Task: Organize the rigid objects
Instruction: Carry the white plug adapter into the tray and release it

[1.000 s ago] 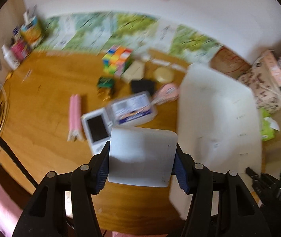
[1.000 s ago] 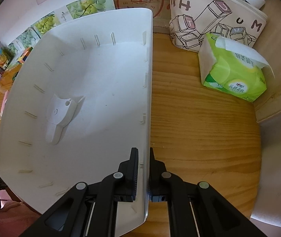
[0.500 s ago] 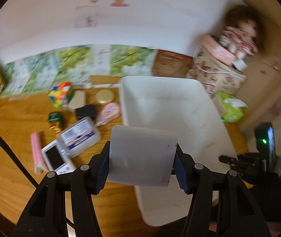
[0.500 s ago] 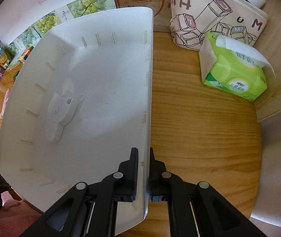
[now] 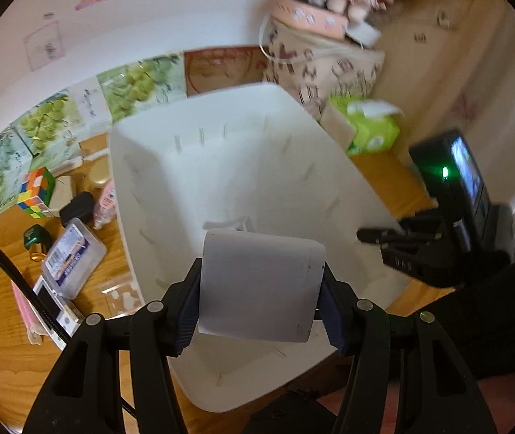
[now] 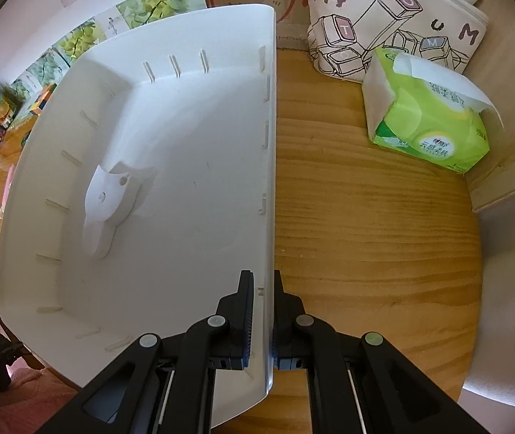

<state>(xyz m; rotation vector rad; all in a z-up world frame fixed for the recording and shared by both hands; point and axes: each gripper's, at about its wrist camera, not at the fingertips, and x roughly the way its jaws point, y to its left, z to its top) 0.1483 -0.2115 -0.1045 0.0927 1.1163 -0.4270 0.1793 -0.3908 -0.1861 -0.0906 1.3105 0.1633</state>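
My left gripper is shut on a flat white box and holds it above the near part of a large white bin. My right gripper is shut on the bin's right wall, one finger inside and one outside. A white plastic piece lies on the bin floor. Left of the bin on the wooden table lie a Rubik's cube, a clear plastic case, a black block, a white device and a pink stick.
A green tissue pack and a printed fabric bag stand right of the bin. The right gripper body with a green light shows at the bin's right side. Grape-print boxes line the back wall.
My left gripper has swung right with the white box, from over the loose objects to above the bin. The right gripper has kept its hold on the bin wall.
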